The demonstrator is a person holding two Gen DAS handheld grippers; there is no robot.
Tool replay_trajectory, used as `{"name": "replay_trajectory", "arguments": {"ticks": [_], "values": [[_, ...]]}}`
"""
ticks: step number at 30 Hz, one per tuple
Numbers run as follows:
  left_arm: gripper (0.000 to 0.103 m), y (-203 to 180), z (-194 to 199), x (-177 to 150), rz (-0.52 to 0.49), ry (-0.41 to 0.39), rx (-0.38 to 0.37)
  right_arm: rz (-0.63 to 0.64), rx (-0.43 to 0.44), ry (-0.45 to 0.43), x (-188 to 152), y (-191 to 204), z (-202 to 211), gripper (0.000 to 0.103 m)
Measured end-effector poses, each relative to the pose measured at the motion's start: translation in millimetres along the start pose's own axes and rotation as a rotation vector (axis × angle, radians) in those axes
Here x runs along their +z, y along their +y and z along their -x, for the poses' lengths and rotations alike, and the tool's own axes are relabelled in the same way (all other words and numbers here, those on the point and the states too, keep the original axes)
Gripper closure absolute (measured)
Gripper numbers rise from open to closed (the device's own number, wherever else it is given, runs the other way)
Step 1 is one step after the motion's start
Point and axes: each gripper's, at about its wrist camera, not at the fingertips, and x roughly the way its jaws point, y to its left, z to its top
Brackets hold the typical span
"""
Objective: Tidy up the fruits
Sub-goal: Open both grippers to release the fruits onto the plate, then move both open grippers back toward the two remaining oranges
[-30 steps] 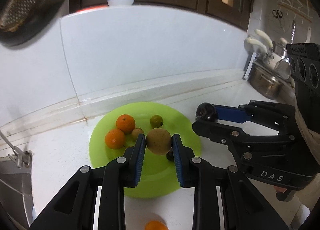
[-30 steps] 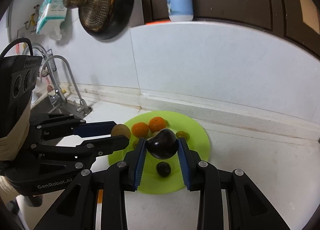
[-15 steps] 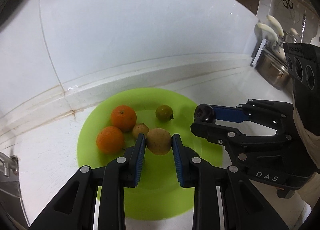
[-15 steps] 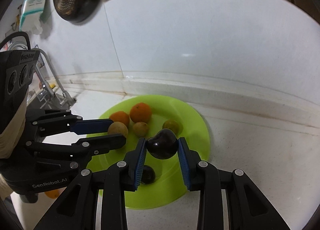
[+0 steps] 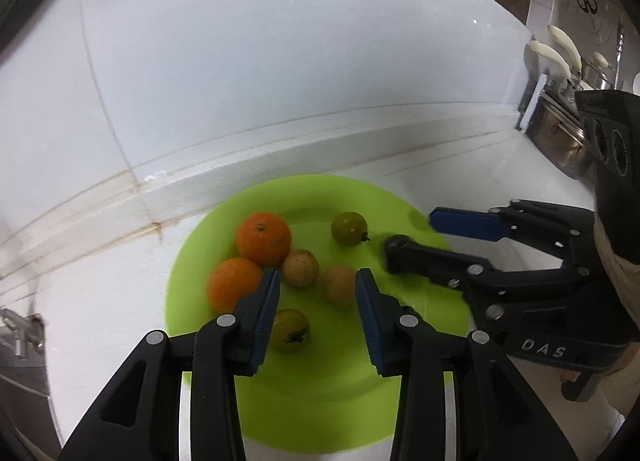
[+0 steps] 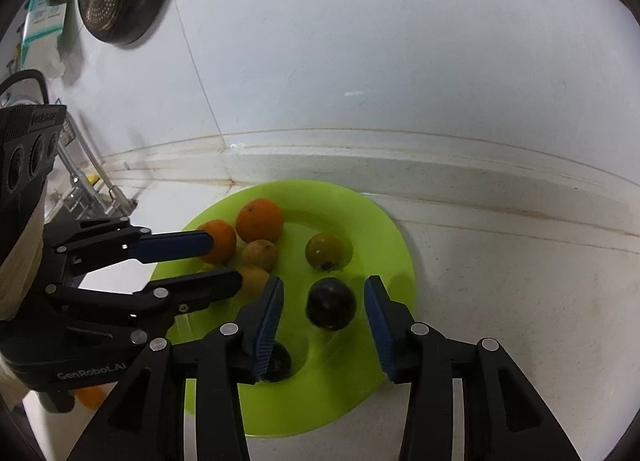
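Fruits (image 6: 331, 309) on green plate (image 6: 384, 229)

Dark plum (image 6: 331, 303) on green plate (image 6: 396, 257), between right gripper's (image 6: 323, 315) opening jaws.

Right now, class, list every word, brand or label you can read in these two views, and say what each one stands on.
"DAS": on the black body of the right gripper, seen from the left wrist camera.
"GenRobot.AI": on the black body of the left gripper, seen from the right wrist camera.
Raised lettering on top of the left gripper's camera block: too blurred to read.
Print on the pale packet hanging on the wall: too small to read.
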Motion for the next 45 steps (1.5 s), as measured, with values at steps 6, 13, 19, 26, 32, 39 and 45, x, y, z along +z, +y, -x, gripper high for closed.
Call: {"name": "replay_trajectory", "arguments": {"ticks": [6, 13, 19, 26, 32, 39, 45], "values": [[0.054, -5.3, 34.1, -8.1, 0.008, -0.055, 0.049, 0.016, -0.031, -0.04, -2.0, 7.0, 22.9, 0.06], [0.047, -4.1, 80.7, -17.9, 0.054, -0.105, 0.063, 0.052, -0.046, -0.113, -3.5, 30.7, 67.3, 0.06], [0.037, -5.2, 121.5, -29.4, 0.085, -0.16, 0.094, 0.073, -0.03, -0.177, -6.0, 56.5, 102.1, 0.06], [0.032, -4.2, 154.8, -57.3, 0.102, -0.182, 0.144, 0.094, -0.008, -0.193, -18.1, 79.9, 122.3, 0.056], [0.029, -3.4, 173.7, -84.9, 0.122, -0.184, 0.17, 0.112, 0.013, -0.188, -33.7, 102.1, 130.2, 0.056], [0.029, -1.9, 186.9, -114.8, 0.146, -0.174, 0.188, 0.155, 0.034, -0.189, -53.2, 125.9, 137.6, 0.056], [0.029, 0.3, 191.9, -137.7, 0.146, -0.166, 0.199, 0.193, 0.049, -0.183, -67.8, 143.8, 138.4, 0.056]]}}
